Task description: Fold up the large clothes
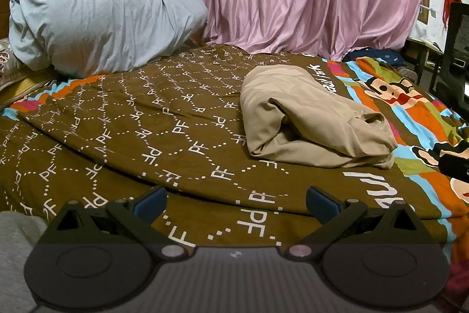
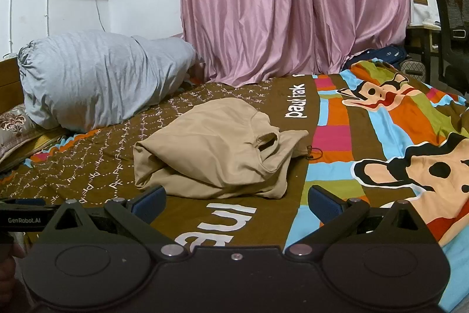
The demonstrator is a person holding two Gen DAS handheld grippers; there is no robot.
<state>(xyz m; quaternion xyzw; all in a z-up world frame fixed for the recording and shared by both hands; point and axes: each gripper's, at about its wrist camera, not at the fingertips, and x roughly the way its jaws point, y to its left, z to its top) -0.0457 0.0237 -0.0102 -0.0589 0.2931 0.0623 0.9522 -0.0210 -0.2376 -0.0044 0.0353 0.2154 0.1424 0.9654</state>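
The bed (image 2: 240, 225), spread with a brown and striped cartoon cover, fills both views, and the beige garment (image 2: 217, 154) lies on it in a loose, thick bundle near the middle, just ahead of the right claw (image 2: 236, 200) and further off, up and to the right, from the left claw (image 1: 236, 201). Both claws stand wide apart and hold nothing, low over the cover and short of the cloth. The bundle looks either roughly folded already or due for another fold; if the latter, each claw would do best to pinch one near corner of the top layers together, lift evenly and carry the edge across so the layers do not slide apart. A grey bundle of bedding (image 1: 96, 19) sits at the head of the bed, well apart. The garment's kind is hard to tell, since its edges are tucked under; a small loop (image 2: 268, 141) and a dark cord end (image 2: 315, 153) show at its right side, but what they belong to is unclear.
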